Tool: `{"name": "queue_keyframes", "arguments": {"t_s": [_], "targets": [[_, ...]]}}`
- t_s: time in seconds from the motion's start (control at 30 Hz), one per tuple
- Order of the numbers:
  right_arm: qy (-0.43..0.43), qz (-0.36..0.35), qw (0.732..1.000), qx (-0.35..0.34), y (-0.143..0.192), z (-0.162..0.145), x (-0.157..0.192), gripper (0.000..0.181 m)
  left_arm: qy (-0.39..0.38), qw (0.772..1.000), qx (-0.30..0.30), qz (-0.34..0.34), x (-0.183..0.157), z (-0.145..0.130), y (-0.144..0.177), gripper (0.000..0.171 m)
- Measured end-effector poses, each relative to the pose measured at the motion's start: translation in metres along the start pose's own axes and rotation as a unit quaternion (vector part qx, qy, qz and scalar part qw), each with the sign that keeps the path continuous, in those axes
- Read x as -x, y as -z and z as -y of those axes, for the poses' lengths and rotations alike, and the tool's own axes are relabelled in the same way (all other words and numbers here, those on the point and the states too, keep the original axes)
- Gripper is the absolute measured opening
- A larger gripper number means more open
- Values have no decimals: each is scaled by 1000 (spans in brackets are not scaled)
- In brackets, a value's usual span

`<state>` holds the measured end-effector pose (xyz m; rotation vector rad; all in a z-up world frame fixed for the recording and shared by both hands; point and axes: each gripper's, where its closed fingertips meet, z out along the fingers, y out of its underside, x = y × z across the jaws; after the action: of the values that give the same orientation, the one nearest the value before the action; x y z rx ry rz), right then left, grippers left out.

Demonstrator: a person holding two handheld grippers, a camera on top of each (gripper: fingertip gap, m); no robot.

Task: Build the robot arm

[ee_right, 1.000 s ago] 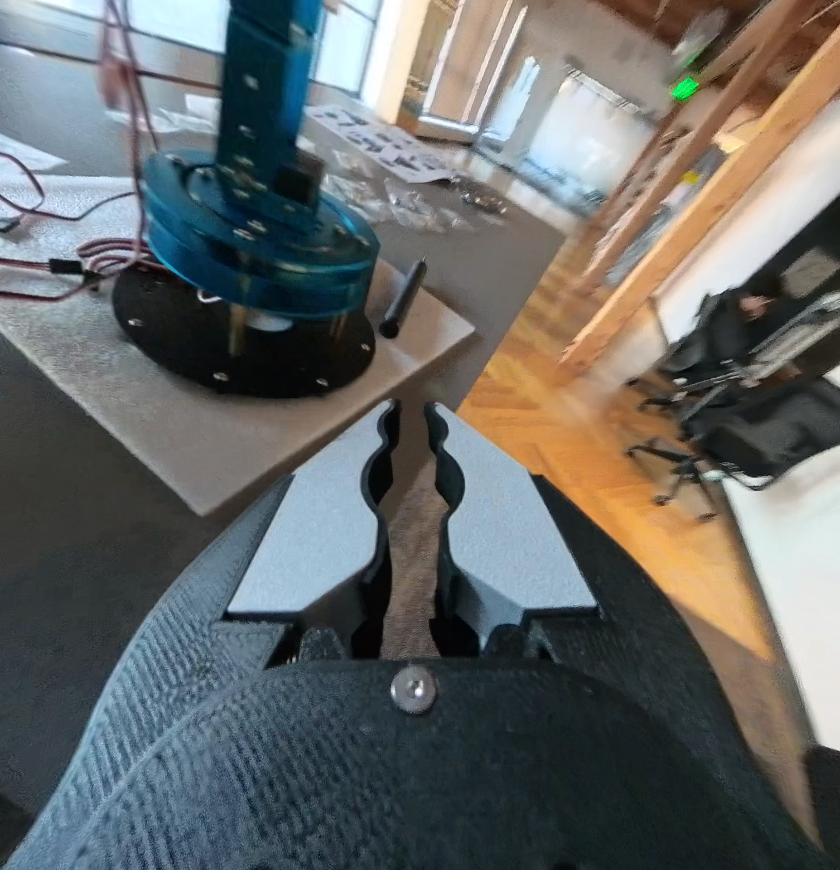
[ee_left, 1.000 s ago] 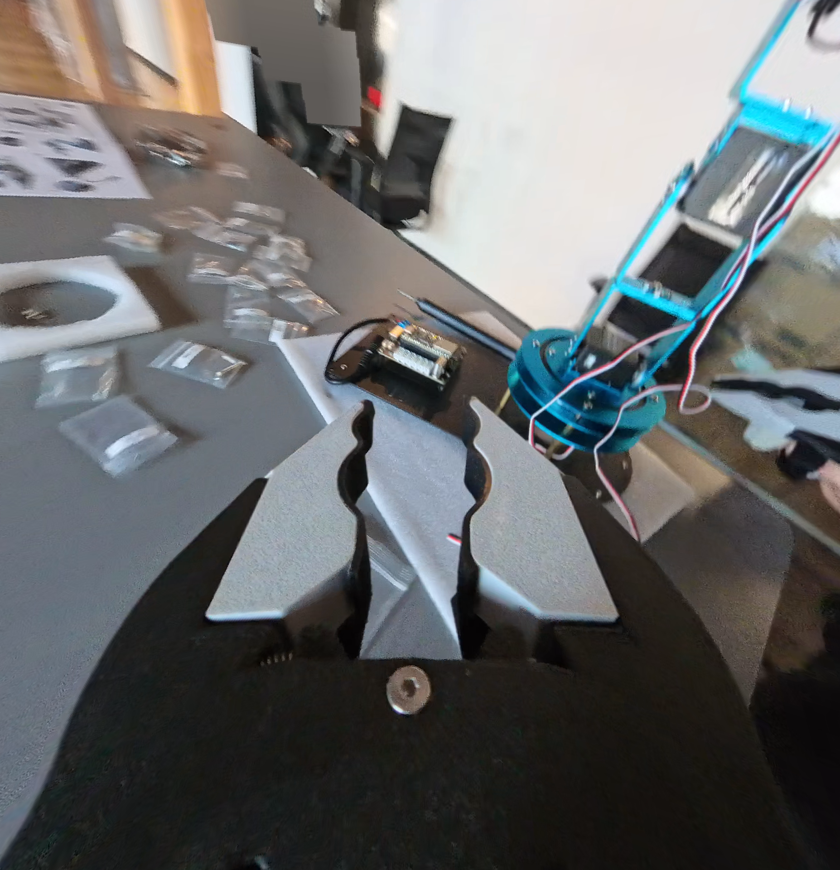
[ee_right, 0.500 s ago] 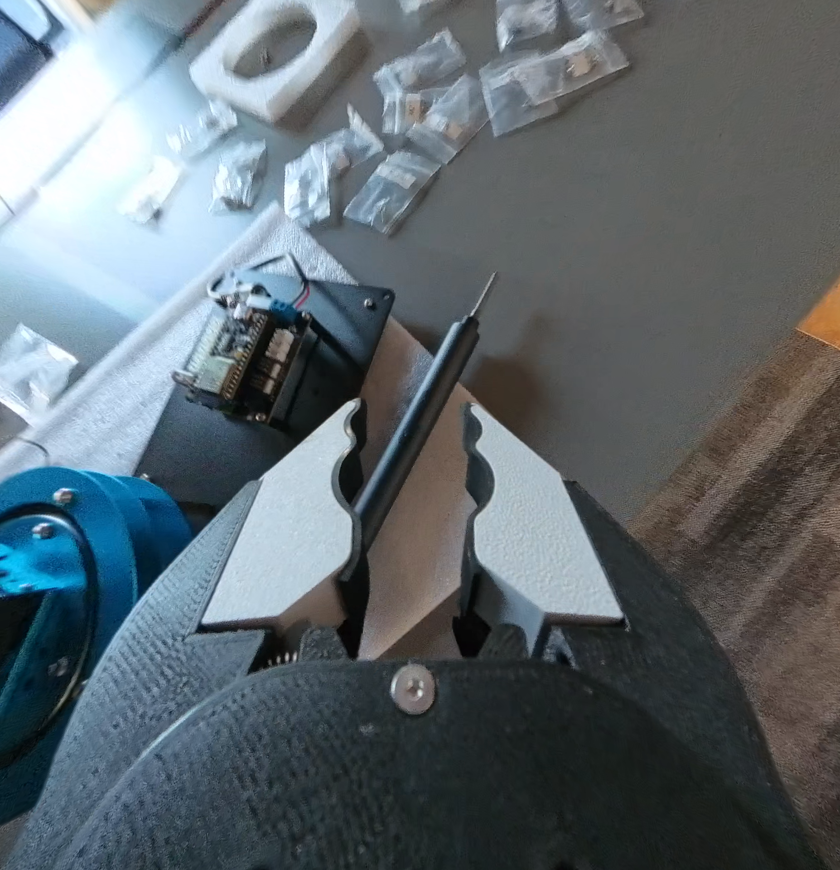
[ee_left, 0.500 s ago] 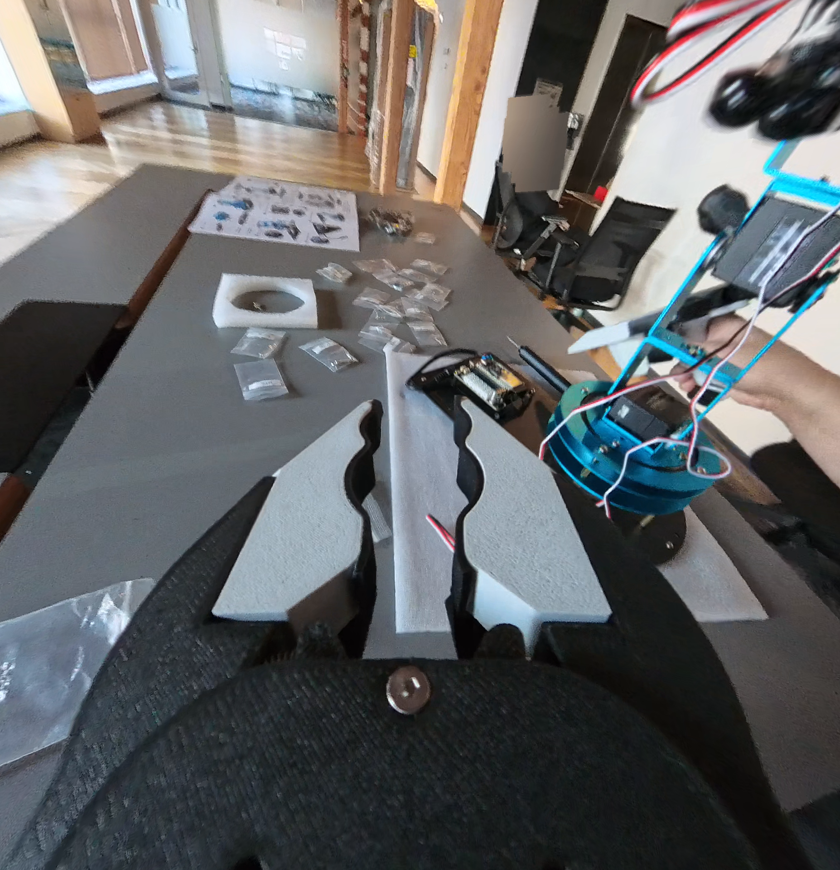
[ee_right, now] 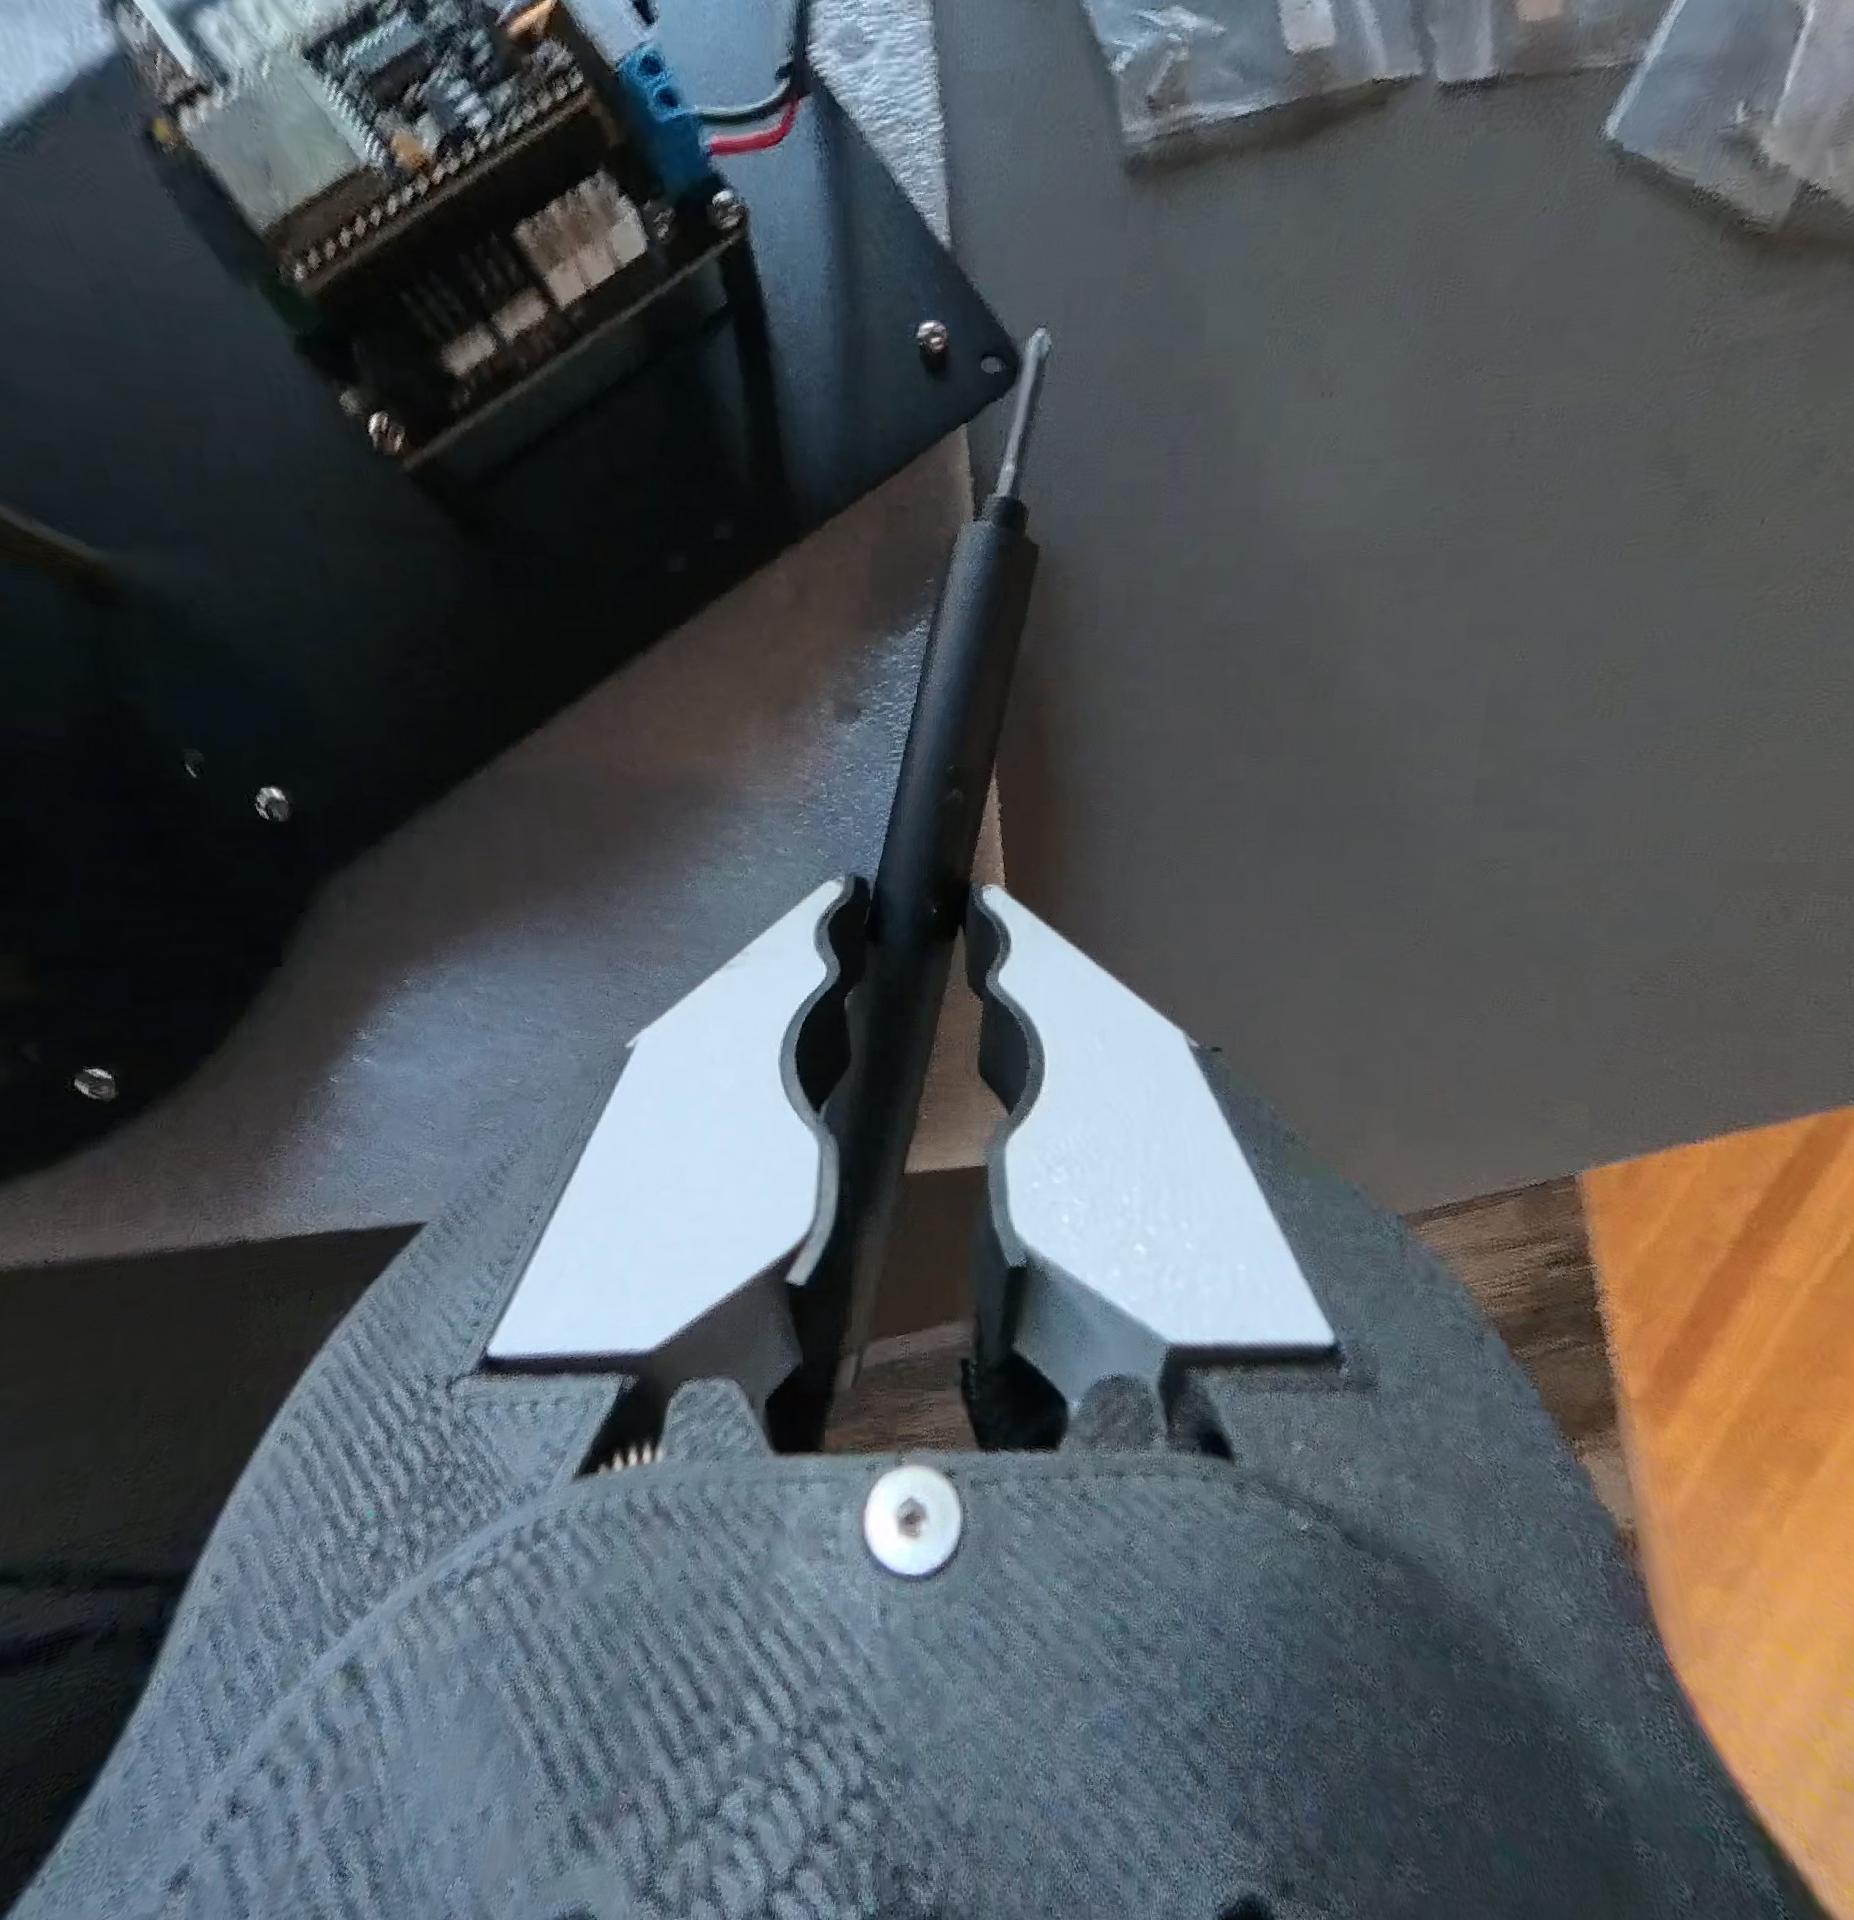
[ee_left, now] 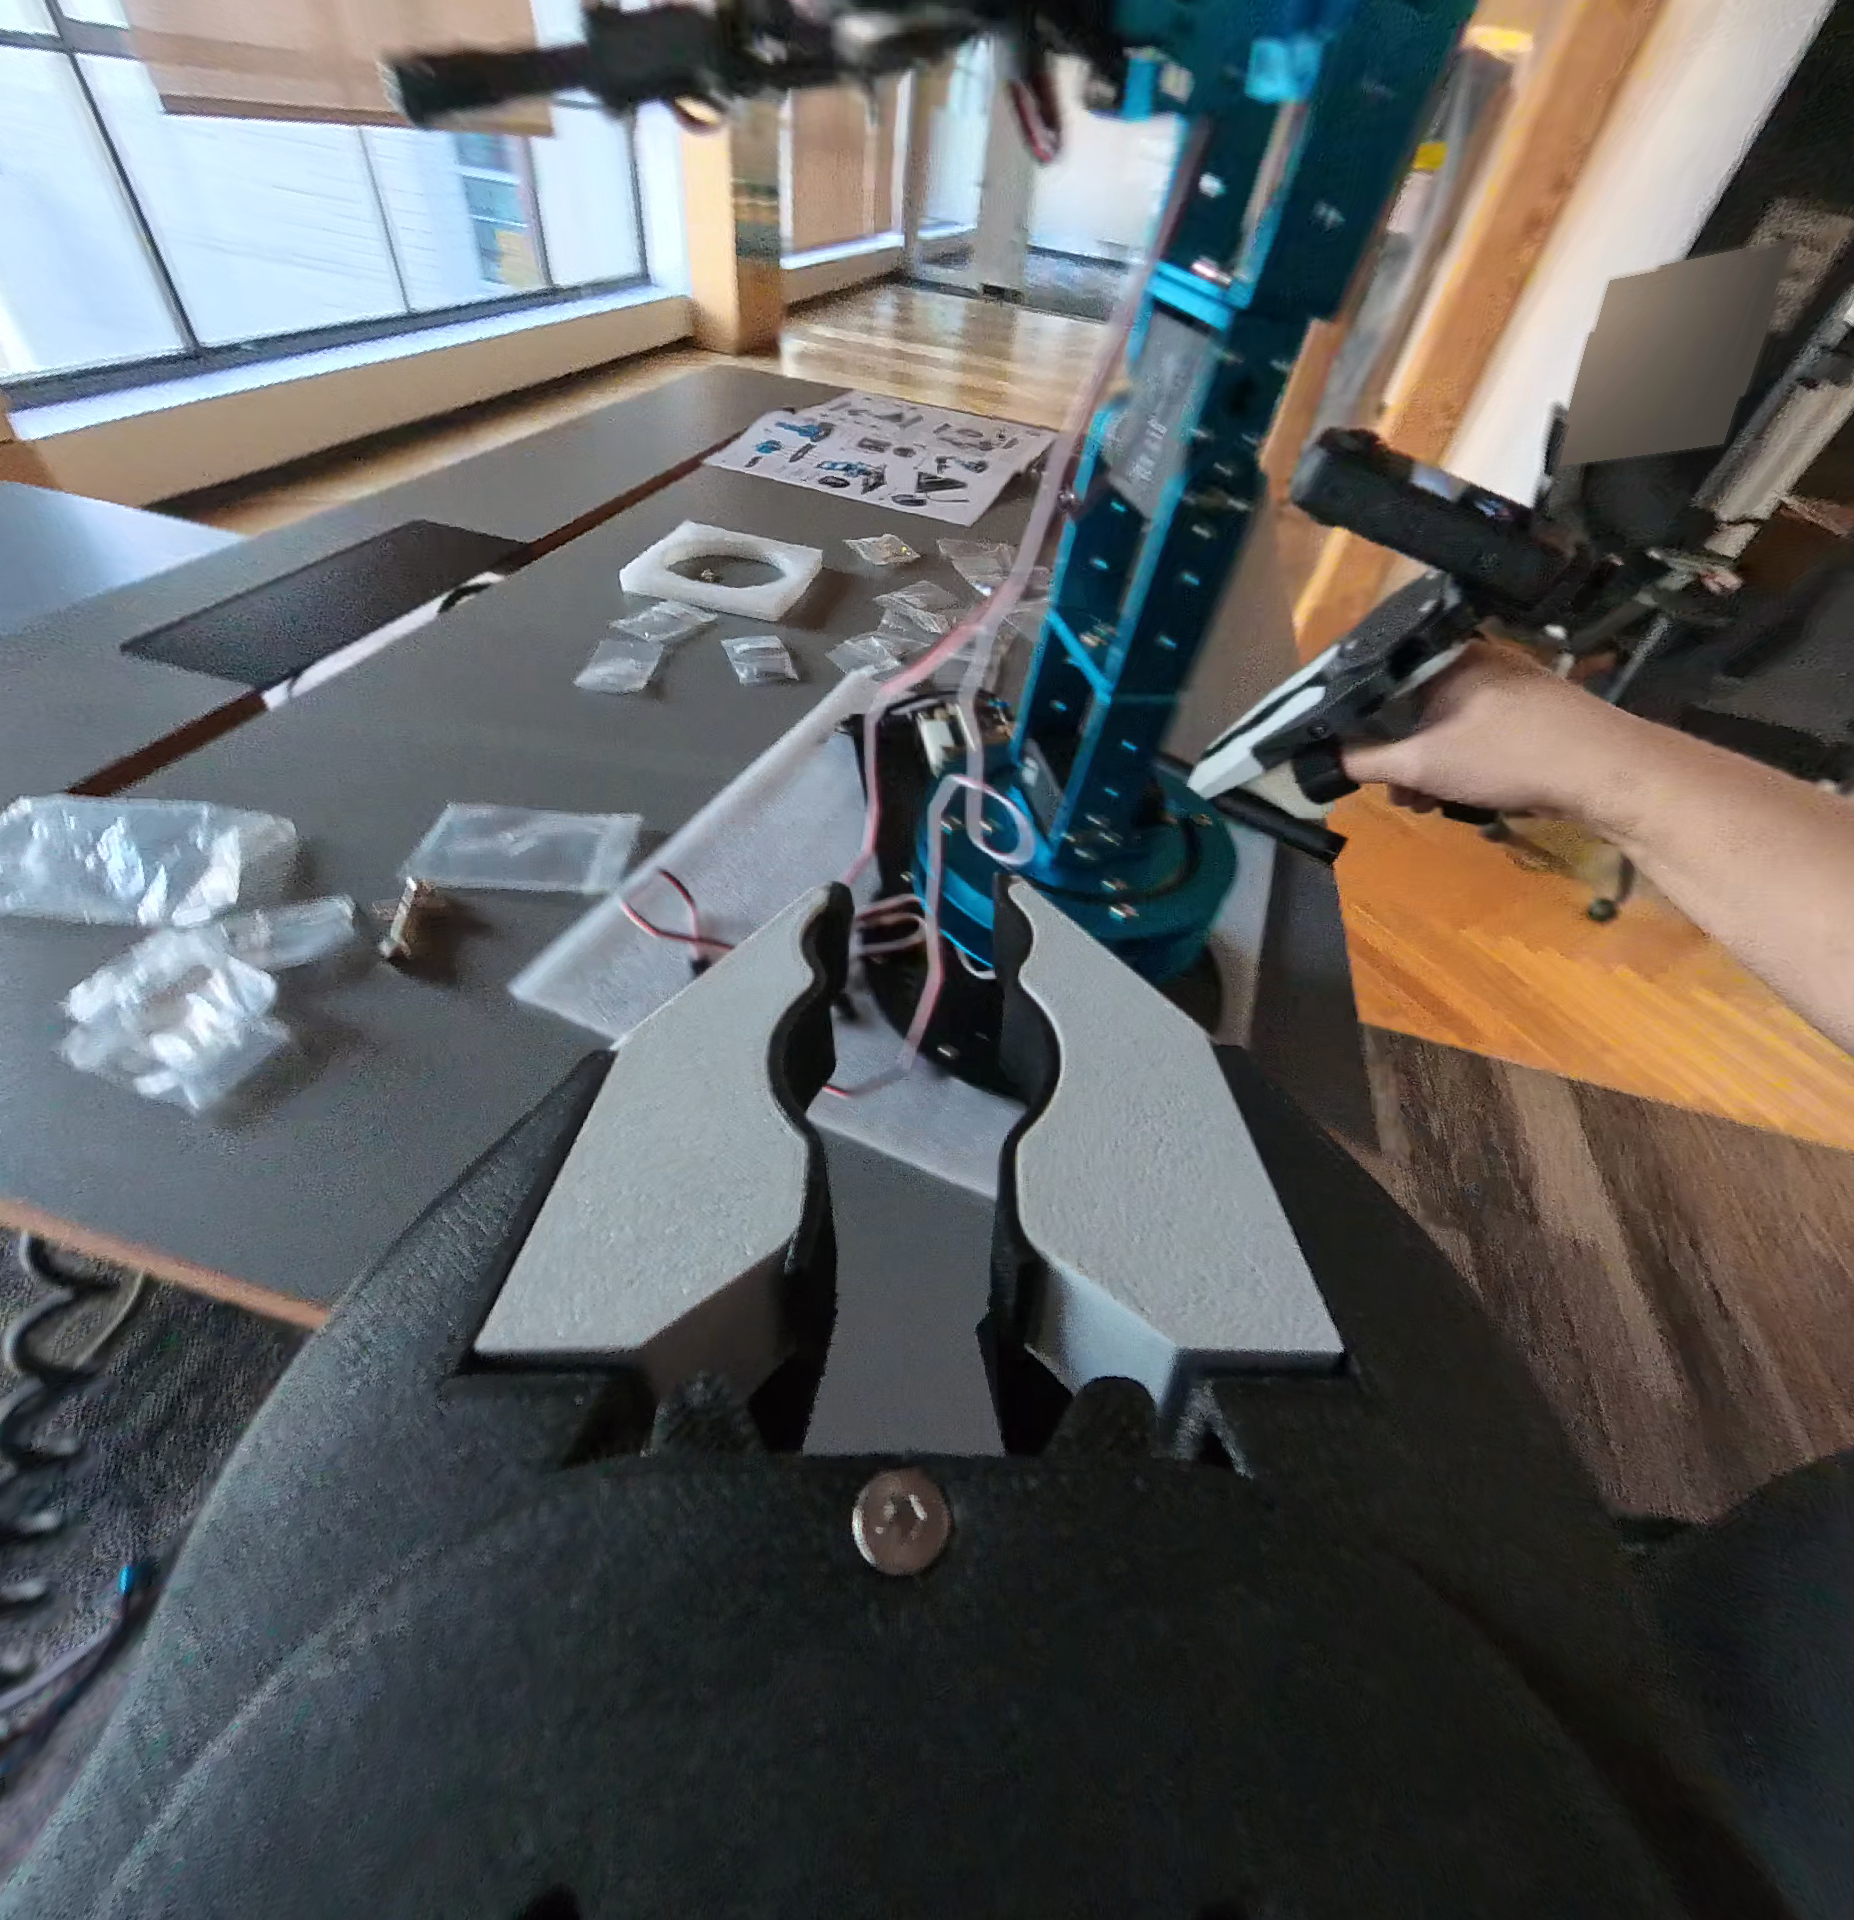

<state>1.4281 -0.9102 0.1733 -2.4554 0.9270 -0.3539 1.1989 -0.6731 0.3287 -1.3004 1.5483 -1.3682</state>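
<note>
My right gripper [ee_right: 915, 904] is shut on a black screwdriver [ee_right: 954, 727]. Both fingertips press its handle and its metal tip points away, past the corner of a black plate [ee_right: 819, 343] that carries a circuit board [ee_right: 466, 208]. The left wrist view shows this gripper [ee_left: 1229, 774] low beside the round base [ee_left: 1110, 862] of a blue robot arm, with the screwdriver [ee_left: 1281, 831] under its tips on the foam mat [ee_left: 757, 862]. My left gripper [ee_left: 915, 904] is open and empty, above the table's near edge, facing the blue base and its loose red and white wires [ee_left: 933, 997].
Several clear plastic bags [ee_left: 154, 935] of small parts lie on the grey table [ee_left: 383, 748]. A white foam square [ee_left: 720, 566] and a printed sheet [ee_left: 881, 457] lie farther back. More bags [ee_right: 1266, 62] lie beyond the screwdriver. Wooden floor [ee_right: 1754, 1455] lies to the right. Across from one pair of fingers to the other is roughly 35 centimeters.
My right gripper swung down over the screwdriver, opened wide around it and then closed on its handle. My left gripper drew back toward the table's near edge and its jaws narrowed a little.
</note>
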Motion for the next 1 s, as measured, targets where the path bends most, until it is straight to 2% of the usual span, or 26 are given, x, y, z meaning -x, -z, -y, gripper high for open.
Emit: {"name": "queue_keyframes", "arguments": {"t_s": [0.07,0.17,0.33,0.53,0.67,0.77,0.9,1.0], "targets": [[51,-18,999,-5,-1,1,0,20,12,1000,6,13,-33,-14,5,24],[64,16,998,-3,0,1,-1,19,33,998,43,-8,-79,-30,0,25],[57,51,995,-66,23,-15,-11,16,24,998,49,-31,-114,-31,-6,25],[50,72,989,-117,56,-35,3,16,49,994,58,-84,-115,-35,-14,24],[49,140,980,-132,71,-31,32,16,51,995,65,-60,-101,-30,-16,23],[83,143,977,-133,66,-27,37,16,51,996,67,-31,-89,-33,-20,23],[98,191,968,-131,60,-19,53,16,79,995,58,4,-84,-35,-22,24],[113,180,967,-144,52,-9,61,16,80,994,68,15,-86,-40,-20,23]]}}
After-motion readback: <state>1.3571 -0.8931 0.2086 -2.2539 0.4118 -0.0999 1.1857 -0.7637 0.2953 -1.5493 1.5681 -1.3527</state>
